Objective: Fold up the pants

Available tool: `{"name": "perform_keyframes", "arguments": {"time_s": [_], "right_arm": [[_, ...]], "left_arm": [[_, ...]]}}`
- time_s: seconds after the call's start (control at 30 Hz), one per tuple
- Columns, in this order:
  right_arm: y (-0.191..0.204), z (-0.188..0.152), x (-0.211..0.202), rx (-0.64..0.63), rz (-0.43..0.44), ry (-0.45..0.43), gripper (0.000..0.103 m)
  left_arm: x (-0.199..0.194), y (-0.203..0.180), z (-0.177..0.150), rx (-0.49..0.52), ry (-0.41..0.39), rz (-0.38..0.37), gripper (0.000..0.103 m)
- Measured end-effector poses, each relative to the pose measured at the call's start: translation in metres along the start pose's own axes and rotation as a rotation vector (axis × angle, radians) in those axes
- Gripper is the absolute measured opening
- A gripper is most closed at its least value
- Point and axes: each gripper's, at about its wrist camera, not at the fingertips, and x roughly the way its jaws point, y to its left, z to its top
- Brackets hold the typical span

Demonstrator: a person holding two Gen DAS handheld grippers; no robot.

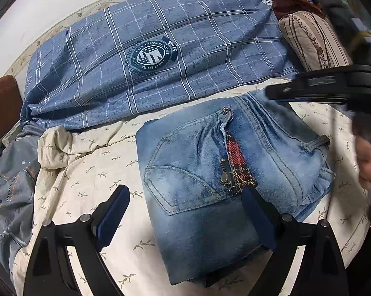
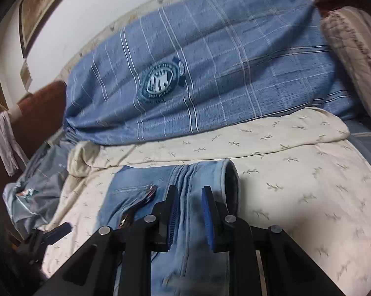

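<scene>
On the cream bedsheet (image 1: 91, 172), crumpled grey bedding (image 1: 10, 177) crowds the left edge, with bare sheet beside it. The left gripper (image 1: 185, 212) hovers wide open, holding nothing, over the folded jeans (image 1: 197, 172): faded denim, back pocket and zipper up. The right gripper (image 2: 189, 212) pinches a thick fold of the jeans. A blue plaid quilt (image 1: 148, 54) bounds the far side.

Blurred right gripper (image 1: 296, 91) over jeans (image 1: 197, 172)
</scene>
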Motion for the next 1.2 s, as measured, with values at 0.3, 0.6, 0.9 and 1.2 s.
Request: {"name": "perform_keyframes", "arguments": {"time_s": [0.3,0.6,0.9,1.2], "right_arm": [[-0.022,-0.013,0.048,0.026,-0.023,0.196,0.022],[0.0,-0.029,-0.011,-0.08,0.033,0.074,0.022],[0.019,-0.063,-0.003,-0.204,-0.033,0.189,0.023],[0.018,-0.059,-0.019,-0.146,-0.015,0.152,0.023]], "left_arm": [[0.004,0.002,0.001,-0.004,0.002,-0.002,0.095],[-0.003,0.015,0.003,-0.055,-0.022,0.025,0.095],[0.009,0.024,0.0,-0.089,0.049,0.017,0.095],[0.008,0.028,-0.002,-0.102,0.06,0.027,0.098]]}}
